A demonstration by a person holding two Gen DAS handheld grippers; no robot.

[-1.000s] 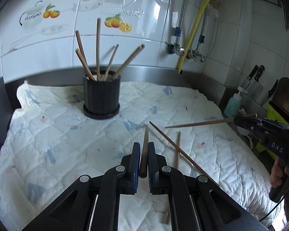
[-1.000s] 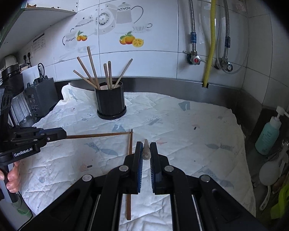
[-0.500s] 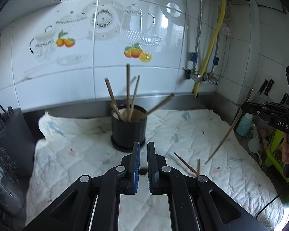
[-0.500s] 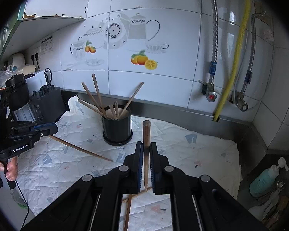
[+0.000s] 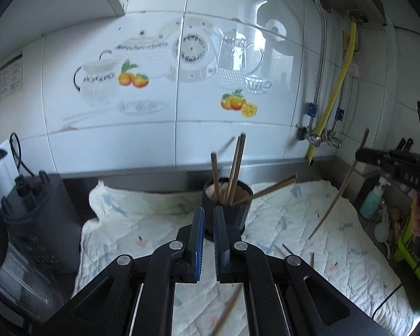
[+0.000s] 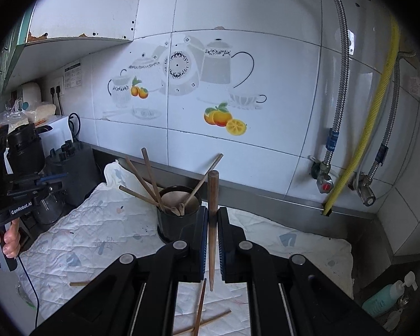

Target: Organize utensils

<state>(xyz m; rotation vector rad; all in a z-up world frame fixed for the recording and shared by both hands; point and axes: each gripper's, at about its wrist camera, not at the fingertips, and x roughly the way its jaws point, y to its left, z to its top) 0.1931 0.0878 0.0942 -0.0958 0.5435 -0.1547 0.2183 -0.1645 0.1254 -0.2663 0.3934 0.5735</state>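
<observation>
Chopsticks are the task's things: slim, round, brown wooden sticks. One chopstick (image 6: pixel 211 224) stands nearly upright between the blue-lined pads of the right gripper (image 6: pixel 211 225), which is clamped on it, thick end up and tapered tip below the fingers. In the left wrist view the same stick slants down from that gripper at the right edge. The left gripper (image 5: pixel 206 233) is closed; a blurred chopstick (image 5: pixel 227 312) shows below its fingers, but whether the pads pinch it I cannot tell. Several more chopsticks lean fanned out in a black, ribbed cylindrical holder (image 6: pixel 178 212) with a pale inside. Three loose chopsticks (image 6: pixel 200 312) lie crossed on the cloth below the right gripper. Both grippers point forward and somewhat down toward the holder, each on a handle gripped by a hand. The holder stands on a white quilted cloth (image 5: pixel 347 254) with faded prints, spread over a counter. Behind it rise glossy white wall tiles (image 6: pixel 238 145) with teapot and orange decals, a yellow corrugated hose (image 6: pixel 372 128) and braided metal pipes.
</observation>
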